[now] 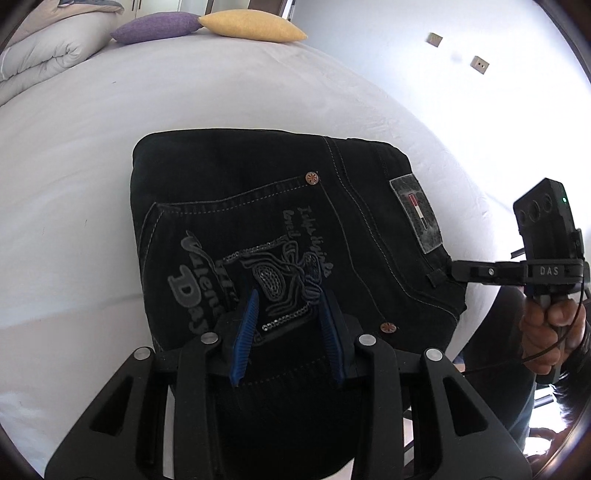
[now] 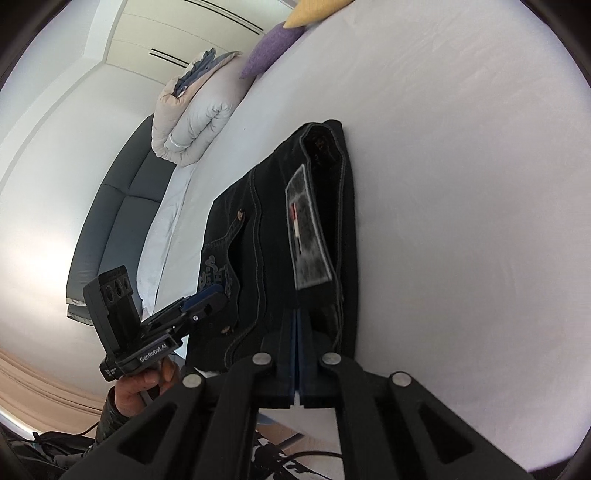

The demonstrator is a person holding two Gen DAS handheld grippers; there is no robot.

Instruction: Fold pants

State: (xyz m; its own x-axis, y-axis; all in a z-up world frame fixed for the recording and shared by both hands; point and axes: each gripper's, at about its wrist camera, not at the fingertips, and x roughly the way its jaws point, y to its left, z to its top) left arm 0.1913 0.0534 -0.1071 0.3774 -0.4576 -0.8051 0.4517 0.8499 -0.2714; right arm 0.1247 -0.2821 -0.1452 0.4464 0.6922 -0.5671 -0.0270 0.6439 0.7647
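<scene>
Black jeans (image 1: pixel 258 206), folded into a thick rectangle, lie on the white bed (image 1: pixel 184 103), back pocket embroidery and a grey waist patch (image 1: pixel 417 214) facing up. My left gripper (image 1: pixel 289 299) points down at the near edge of the pocket area. Its blue pads (image 1: pixel 245 332) press on a raised fold of the denim. In the right wrist view this left gripper (image 2: pixel 210 295) sits at the left edge of the jeans (image 2: pixel 273 236). My right gripper (image 2: pixel 297 314) is shut, pads together, its tip (image 1: pixel 452 269) touching a belt loop at the waistband. No cloth shows between its pads.
A purple pillow (image 1: pixel 155 26) and a yellow pillow (image 1: pixel 251 24) lie at the far end of the bed. A rolled white duvet (image 2: pixel 192 122) sits along the far left side by a dark headboard (image 2: pixel 110 206). A hand (image 1: pixel 550 317) holds the right gripper off the bed's edge.
</scene>
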